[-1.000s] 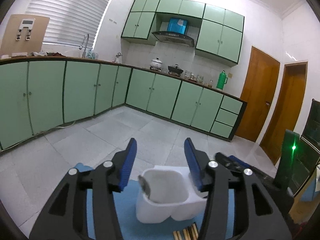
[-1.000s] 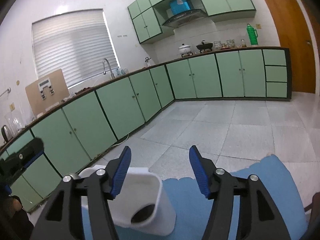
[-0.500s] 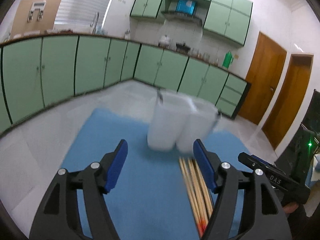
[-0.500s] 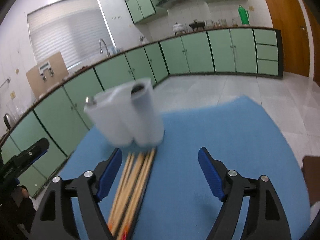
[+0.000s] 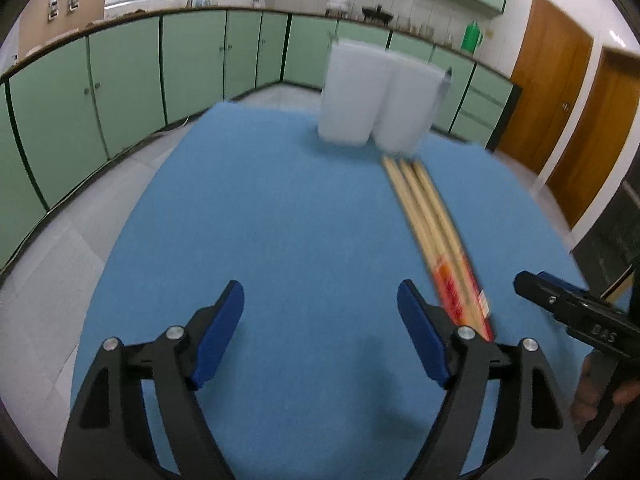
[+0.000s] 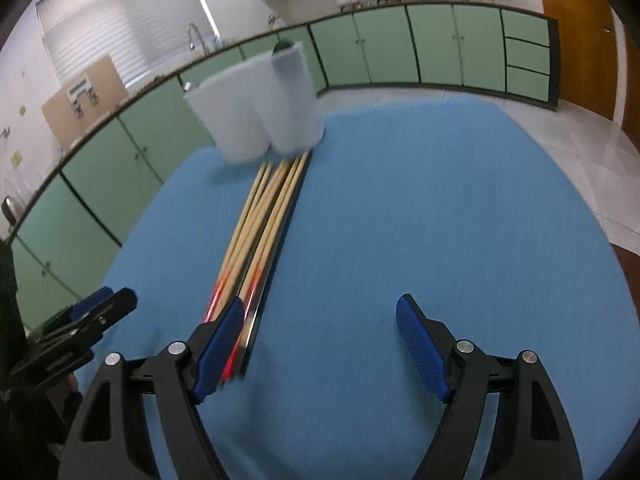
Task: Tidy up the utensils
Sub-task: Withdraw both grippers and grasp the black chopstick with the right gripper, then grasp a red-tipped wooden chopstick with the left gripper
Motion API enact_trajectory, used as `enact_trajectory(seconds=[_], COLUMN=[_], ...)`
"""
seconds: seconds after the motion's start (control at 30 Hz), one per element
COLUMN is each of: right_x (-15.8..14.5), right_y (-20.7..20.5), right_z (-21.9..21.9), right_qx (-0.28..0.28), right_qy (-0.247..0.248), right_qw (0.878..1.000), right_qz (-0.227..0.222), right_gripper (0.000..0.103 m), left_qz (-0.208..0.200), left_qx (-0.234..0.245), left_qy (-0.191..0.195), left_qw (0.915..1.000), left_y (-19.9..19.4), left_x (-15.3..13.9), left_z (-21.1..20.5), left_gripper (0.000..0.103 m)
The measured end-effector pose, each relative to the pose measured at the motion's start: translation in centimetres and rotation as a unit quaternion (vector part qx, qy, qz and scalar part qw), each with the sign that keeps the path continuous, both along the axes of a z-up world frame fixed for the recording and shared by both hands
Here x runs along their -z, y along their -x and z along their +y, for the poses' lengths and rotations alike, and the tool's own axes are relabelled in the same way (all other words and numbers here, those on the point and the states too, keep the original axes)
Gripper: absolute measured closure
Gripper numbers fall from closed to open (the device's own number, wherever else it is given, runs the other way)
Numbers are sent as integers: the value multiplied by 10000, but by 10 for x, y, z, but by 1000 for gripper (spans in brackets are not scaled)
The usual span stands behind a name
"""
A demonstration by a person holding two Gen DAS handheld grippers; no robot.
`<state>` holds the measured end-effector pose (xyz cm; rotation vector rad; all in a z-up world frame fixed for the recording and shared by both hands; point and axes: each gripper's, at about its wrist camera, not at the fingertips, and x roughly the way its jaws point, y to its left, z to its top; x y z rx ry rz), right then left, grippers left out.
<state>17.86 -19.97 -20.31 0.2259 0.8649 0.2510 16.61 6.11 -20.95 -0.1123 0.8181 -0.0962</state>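
Observation:
A bundle of wooden chopsticks [image 5: 432, 220] with red ends lies on the blue table cloth [image 5: 280, 240], pointing at a white two-part utensil holder [image 5: 376, 98] at the far edge. The chopsticks [image 6: 268, 216] and the holder [image 6: 260, 108] also show in the right wrist view. My left gripper [image 5: 320, 328] is open and empty above the cloth, left of the chopsticks. My right gripper [image 6: 320, 340] is open and empty, its left finger over the chopsticks' red ends. The right gripper [image 5: 576, 312] also shows in the left wrist view, the left gripper [image 6: 80, 328] in the right wrist view.
Green kitchen cabinets [image 5: 120, 92] run along the walls beyond the table. Wooden doors [image 5: 560, 92] stand at the right. The cloth [image 6: 440, 220] has open room to the right of the chopsticks. The floor is grey tile.
Both grippers have pulled back and tilted down from the holder. The holder is now far off, and the chopsticks have come into full view.

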Motion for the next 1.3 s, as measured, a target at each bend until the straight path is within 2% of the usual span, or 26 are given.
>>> enact_trajectory(seconds=[0.23,0.37,0.5,0.6,0.7,0.77,0.8,0.83,0.93,1.3], right_x=[4,5,4,1,1,4,4,4,4,4], right_y=[13,11,15,20,25,22,21,21,19,23], right_z=[27,35,19,13,16,22,24,26,30,11], right_qx=[-302,-327,24,56,-90,-159,-161,-190,-385,-261], right_qy=[548,1083,1215,1119,876,905,938,933,819,707], right_qw=[9980,9936,9925,9937,9961,9958,9955,9955,9959,9971], right_qz=[44,62,91,29,10,42,21,8,25,58], right_gripper=[26,27,27,29,40,57,60,67,95,96], left_qz=[215,252,254,265,291,306,317,329,378,453], left_qx=[-26,79,188,215,202,190,185,178,170,577], left_qy=[-63,-140,-182,-184,-188,-211,-219,-228,-257,-326], left_qw=[9997,9996,9993,9992,9992,9991,9991,9990,9988,9968], left_y=[10,10,11,12,12,13,12,11,10,-2], left_x=[6,4,3,3,3,3,4,3,3,7], left_z=[6,-1,-9,-13,-14,-14,-15,-16,-17,-61], left_gripper=[21,20,18,18,18,18,18,18,17,17])
